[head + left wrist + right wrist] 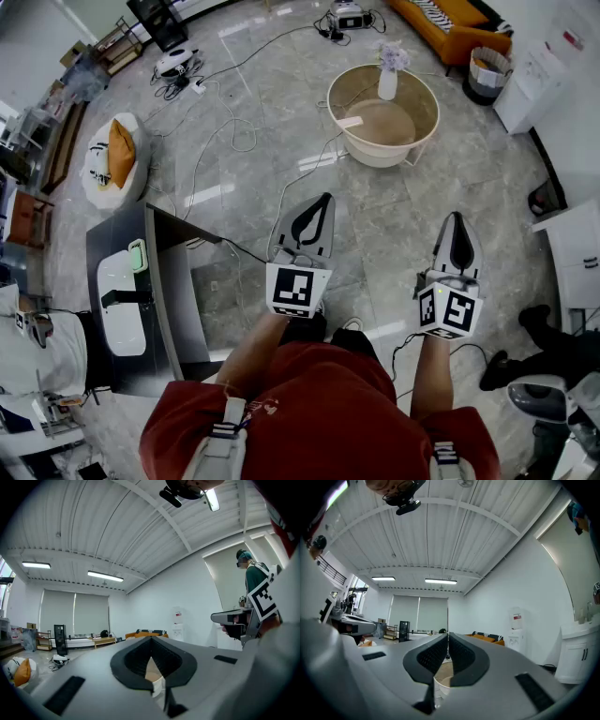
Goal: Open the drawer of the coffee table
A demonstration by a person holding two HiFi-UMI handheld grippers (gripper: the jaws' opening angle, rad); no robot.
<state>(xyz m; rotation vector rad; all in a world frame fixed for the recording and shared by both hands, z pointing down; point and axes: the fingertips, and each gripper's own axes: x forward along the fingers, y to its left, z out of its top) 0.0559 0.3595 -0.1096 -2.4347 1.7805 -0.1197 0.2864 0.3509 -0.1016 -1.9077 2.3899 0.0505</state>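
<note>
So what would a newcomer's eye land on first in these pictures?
Two grey grippers stick out level in front of the person's red shirt: the left gripper and the right gripper, both with jaws closed and empty. Ahead on the glossy marble floor stands a round white coffee table with a vase of flowers on it. An orange sofa sits beyond it at the top right.
</note>
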